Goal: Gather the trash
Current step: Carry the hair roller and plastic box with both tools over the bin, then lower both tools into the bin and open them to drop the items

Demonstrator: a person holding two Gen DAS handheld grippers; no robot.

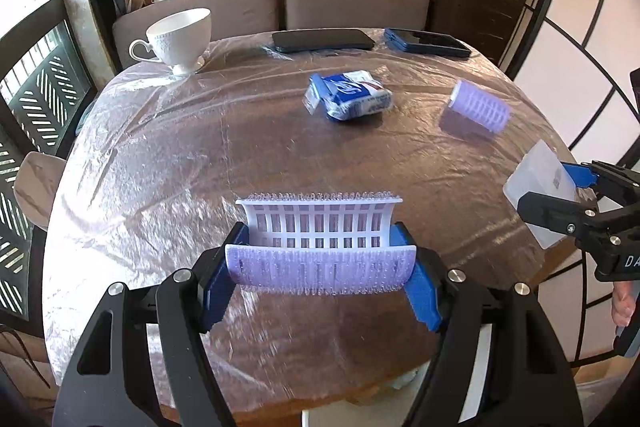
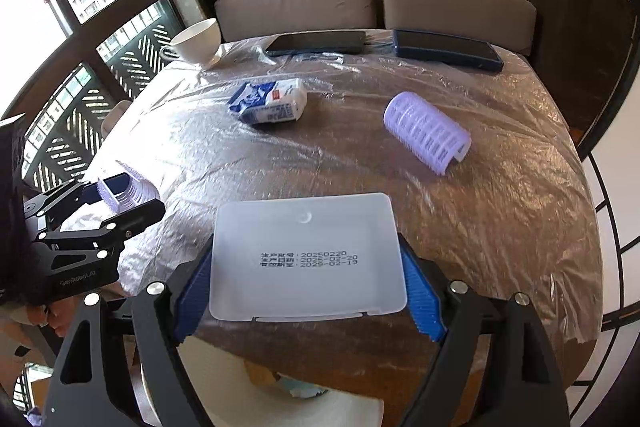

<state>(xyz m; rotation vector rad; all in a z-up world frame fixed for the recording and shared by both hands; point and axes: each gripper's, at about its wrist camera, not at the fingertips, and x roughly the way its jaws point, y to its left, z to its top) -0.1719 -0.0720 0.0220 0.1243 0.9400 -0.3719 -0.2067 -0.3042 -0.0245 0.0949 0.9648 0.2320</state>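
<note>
- Left wrist view: left gripper (image 1: 320,267) clamped on a broken hair roller (image 1: 320,247), blue pads pressing both ends; purple bristled strip peeled down in front, white lattice core standing behind.
- Roller held above the near part of the round table (image 1: 160,167), under crinkled clear plastic sheet (image 1: 132,131).
- Blue-and-white tissue pack (image 1: 349,97) lying past table centre; intact purple roller (image 1: 476,111) on its side to the right of it, well apart.
- White teacup (image 1: 180,37) upright at far left edge; dark phone (image 1: 322,41) and blue-cased phone (image 1: 426,43) flat at far edge, just beside each other.
- Right gripper (image 1: 560,187) entering at right edge, gripping a translucent white lid (image 1: 538,183), tilted, above the table's right rim.

- Right wrist view: right gripper (image 2: 308,279) closed on the translucent lid (image 2: 308,255), pads against its two short sides; printed date lines facing the camera.
- Lid held over the near table edge (image 2: 520,247); white bin liner with scraps (image 2: 304,403) showing below.
- Tissue pack (image 2: 270,101) and intact purple roller (image 2: 426,131) on the sheet beyond, apart.
- Teacup (image 2: 198,41) far left; two phones (image 2: 316,43) (image 2: 446,50) along the far edge.
- Left gripper (image 2: 120,199) at left, holding the broken roller (image 2: 130,193) above the table's left side.
</note>
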